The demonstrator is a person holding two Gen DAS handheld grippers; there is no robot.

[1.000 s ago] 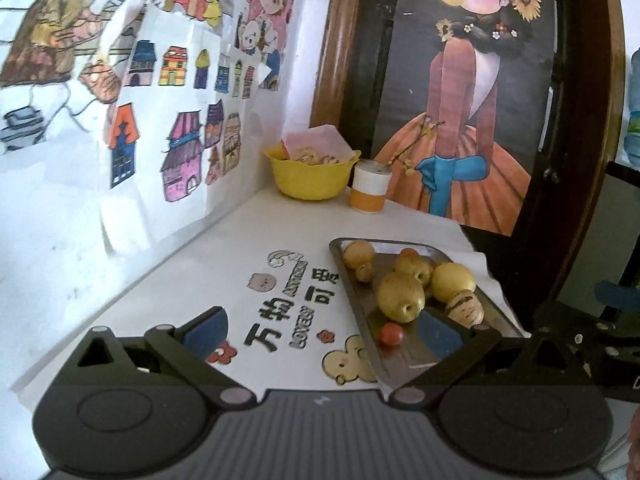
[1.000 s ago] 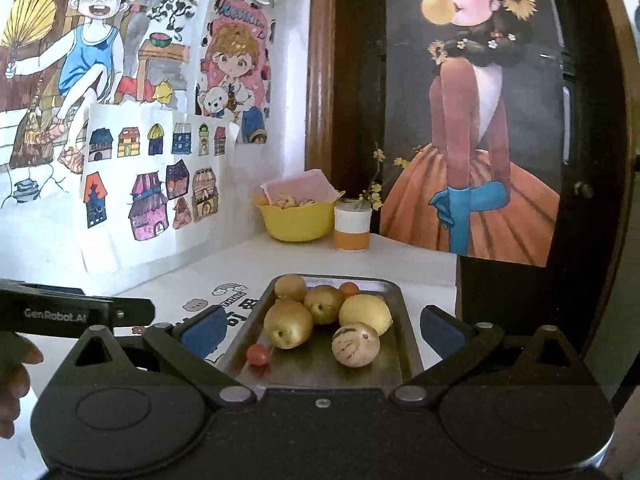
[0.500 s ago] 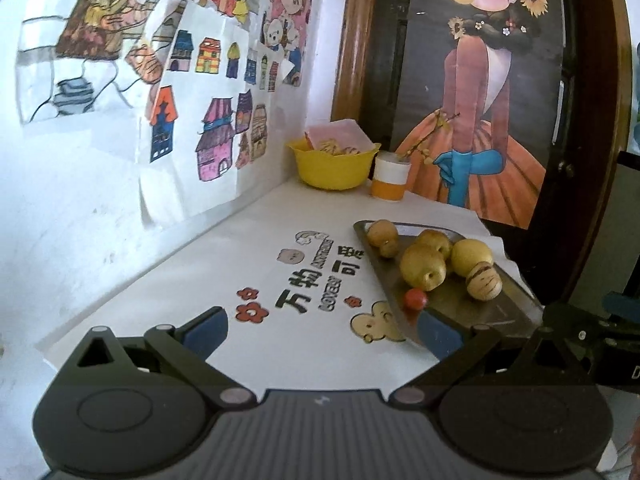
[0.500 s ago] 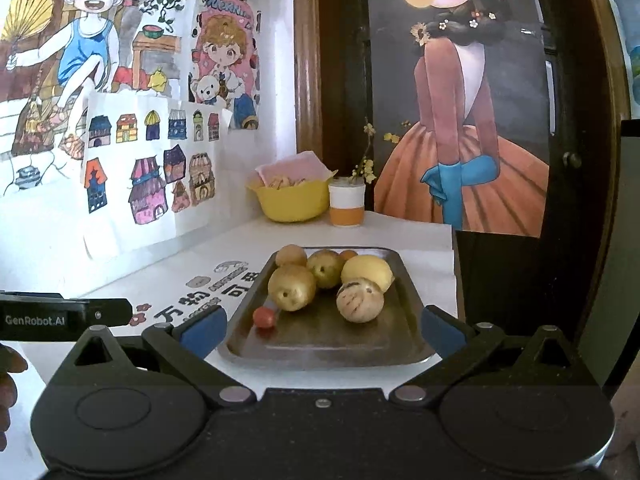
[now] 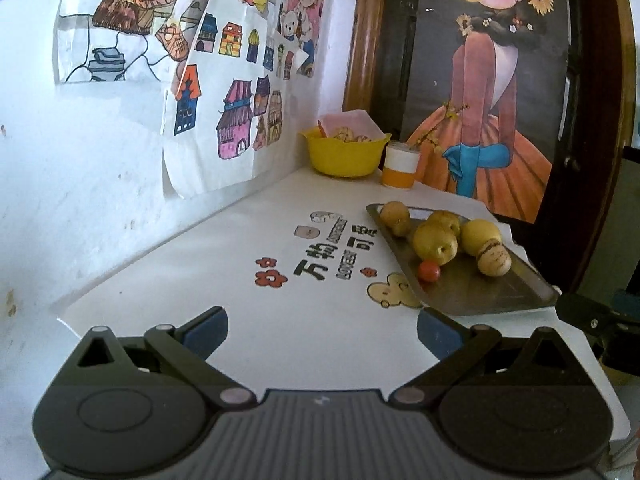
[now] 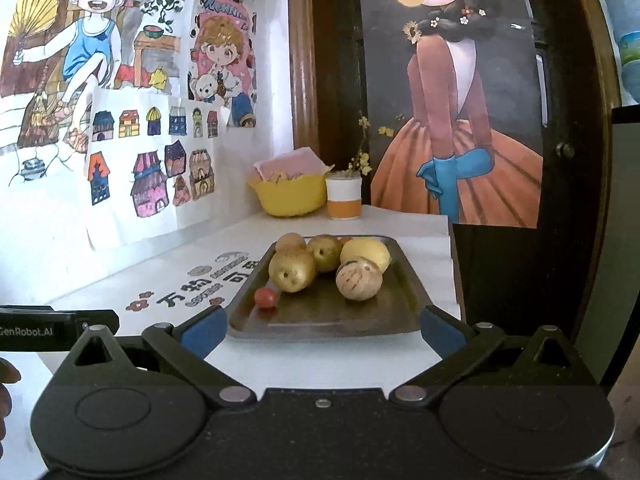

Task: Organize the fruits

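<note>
- Right now your landmark is the metal tray (image 6: 394,316), lying on the white table (image 5: 248,240); every fruit sits inside it, bunched toward its far end.
- Behind the tray, against the wall, stand a yellow bowl (image 6: 289,196) and a white-and-orange cup (image 6: 344,196), well apart from the fruit.
- Your right gripper (image 6: 322,330) hangs just short of the tray's near edge, fingers spread wide and empty; your left gripper (image 5: 322,330) sits off the tray's left side over bare table, equally wide and empty.
- Largest fruit: the yellow-green pear (image 6: 292,271) at tray centre-left, with a second pear (image 6: 325,252) and a brownish fruit (image 6: 290,242) behind it. They look firm and fairly heavy; take one across its widest belly, since smooth skin may slip.
- Beside it on the tray's right, the striped melon-like fruit (image 6: 358,280) touches a yellow fruit (image 6: 366,254). Round shapes will likely roll if nudged.
- Smallest: the red cherry tomato (image 6: 266,298) near the tray's left rim. I judge it soft and easily crushed, so close gently.
</note>
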